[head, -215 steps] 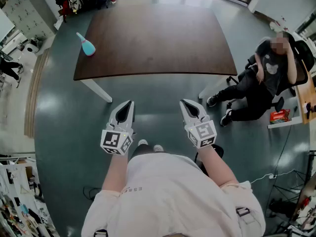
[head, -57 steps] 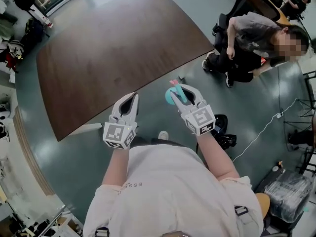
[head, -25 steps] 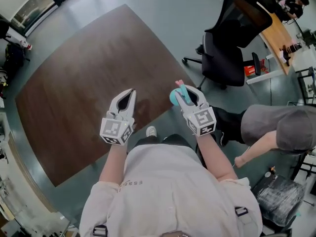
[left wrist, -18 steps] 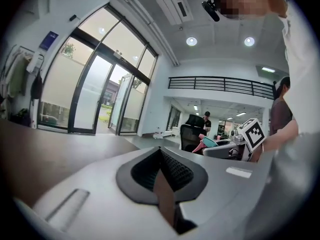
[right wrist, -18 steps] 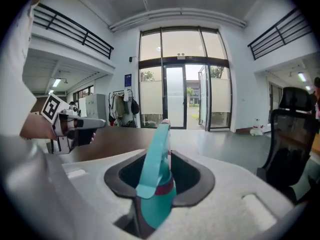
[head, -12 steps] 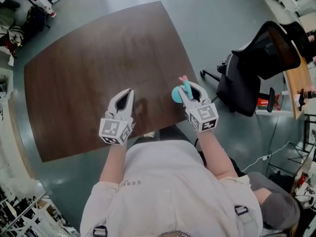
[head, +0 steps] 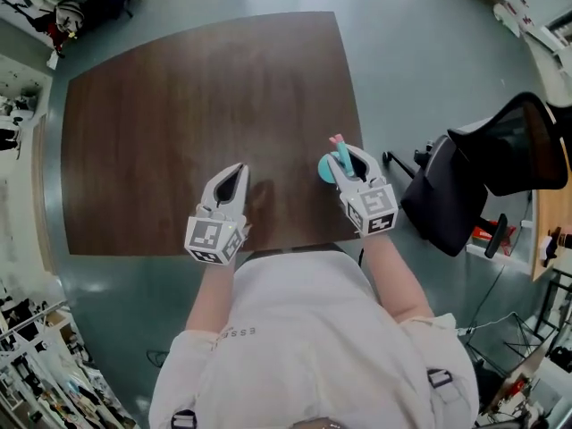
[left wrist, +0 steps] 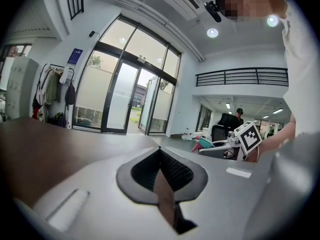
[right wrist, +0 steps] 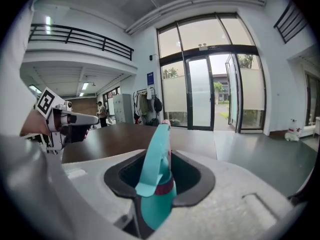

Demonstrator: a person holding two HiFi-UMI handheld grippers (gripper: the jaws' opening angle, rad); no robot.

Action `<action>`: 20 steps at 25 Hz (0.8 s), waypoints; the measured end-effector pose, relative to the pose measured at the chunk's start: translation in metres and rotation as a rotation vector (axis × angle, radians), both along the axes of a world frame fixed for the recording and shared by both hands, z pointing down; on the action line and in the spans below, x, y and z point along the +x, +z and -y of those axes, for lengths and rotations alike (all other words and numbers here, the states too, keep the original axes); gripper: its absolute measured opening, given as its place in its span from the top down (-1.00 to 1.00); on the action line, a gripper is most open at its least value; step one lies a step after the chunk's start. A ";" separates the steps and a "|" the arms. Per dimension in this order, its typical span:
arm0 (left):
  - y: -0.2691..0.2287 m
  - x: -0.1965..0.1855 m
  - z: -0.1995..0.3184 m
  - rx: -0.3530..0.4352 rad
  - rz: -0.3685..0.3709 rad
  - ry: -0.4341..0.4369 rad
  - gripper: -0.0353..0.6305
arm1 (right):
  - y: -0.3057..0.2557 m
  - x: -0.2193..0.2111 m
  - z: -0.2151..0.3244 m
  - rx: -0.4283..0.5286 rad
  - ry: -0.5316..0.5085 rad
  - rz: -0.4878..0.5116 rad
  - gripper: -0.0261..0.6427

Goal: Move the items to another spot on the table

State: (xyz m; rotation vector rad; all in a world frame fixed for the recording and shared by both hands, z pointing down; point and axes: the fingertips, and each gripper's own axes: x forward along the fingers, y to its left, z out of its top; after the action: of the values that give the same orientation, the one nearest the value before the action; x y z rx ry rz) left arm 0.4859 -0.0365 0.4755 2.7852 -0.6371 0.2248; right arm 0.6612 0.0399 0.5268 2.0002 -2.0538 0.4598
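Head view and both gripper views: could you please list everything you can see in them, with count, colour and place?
table: one, dark brown, centre of head view
teal bottle: one, teal with pink tip, between the right gripper's jaws, over the table's near right corner
office chair: one, black, on the floor right of the table
glass doors: several panes, dark frames, far wall
left gripper: one, white, jaws together, empty, above the table's near edge
right gripper: one, white, clamped on the bottle
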 end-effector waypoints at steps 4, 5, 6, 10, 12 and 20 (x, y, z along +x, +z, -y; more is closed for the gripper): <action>0.008 -0.001 0.001 -0.013 0.019 -0.044 0.85 | 0.008 0.006 0.009 -0.005 -0.040 -0.002 0.56; 0.010 0.001 0.001 -0.014 0.022 -0.050 0.85 | 0.010 0.007 0.009 -0.007 -0.049 -0.003 0.56; 0.011 0.003 0.001 -0.015 0.024 -0.052 0.85 | 0.012 0.007 0.010 -0.007 -0.057 0.000 0.56; 0.019 0.008 -0.001 -0.025 0.038 -0.044 0.85 | 0.017 0.003 0.010 0.007 -0.073 0.014 0.56; 0.017 0.009 0.002 -0.021 0.035 -0.042 0.85 | 0.016 0.001 0.012 0.013 -0.072 0.018 0.56; 0.008 0.005 0.003 -0.007 0.021 -0.009 0.85 | -0.002 0.008 0.010 0.055 0.030 0.035 0.35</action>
State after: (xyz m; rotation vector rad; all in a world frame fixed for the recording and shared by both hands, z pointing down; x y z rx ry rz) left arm 0.4911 -0.0392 0.4833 2.7765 -0.6523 0.2542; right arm 0.6694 0.0301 0.5252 2.0717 -2.0812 0.4518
